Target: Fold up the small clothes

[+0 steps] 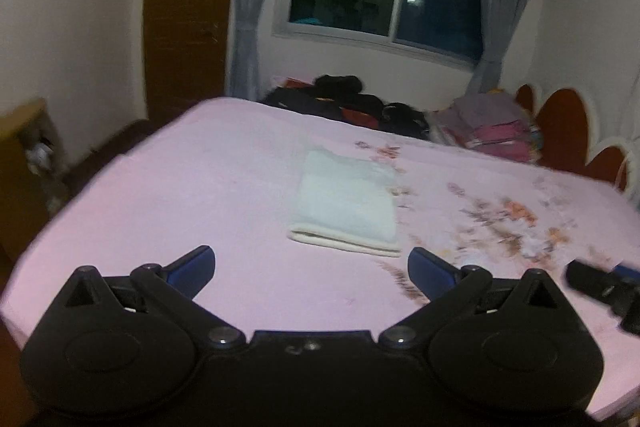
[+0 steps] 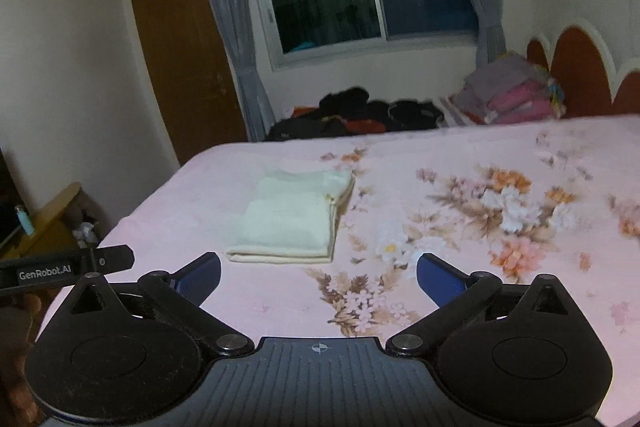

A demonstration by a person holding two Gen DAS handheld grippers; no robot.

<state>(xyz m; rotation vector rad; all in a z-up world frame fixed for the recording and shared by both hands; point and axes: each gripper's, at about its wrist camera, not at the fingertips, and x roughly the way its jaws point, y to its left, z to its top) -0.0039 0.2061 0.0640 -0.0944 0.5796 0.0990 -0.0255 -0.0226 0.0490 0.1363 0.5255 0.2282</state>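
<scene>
The small pale folded cloth (image 1: 346, 205) lies flat on the pink flowery bed sheet (image 1: 180, 187), just ahead of the left tool (image 1: 311, 273) and right tool (image 2: 318, 277), both spread wide and holding nothing.

the dark heap (image 1: 344, 103) behind the bed (image 1: 160, 187) is too blurred to identify
</scene>
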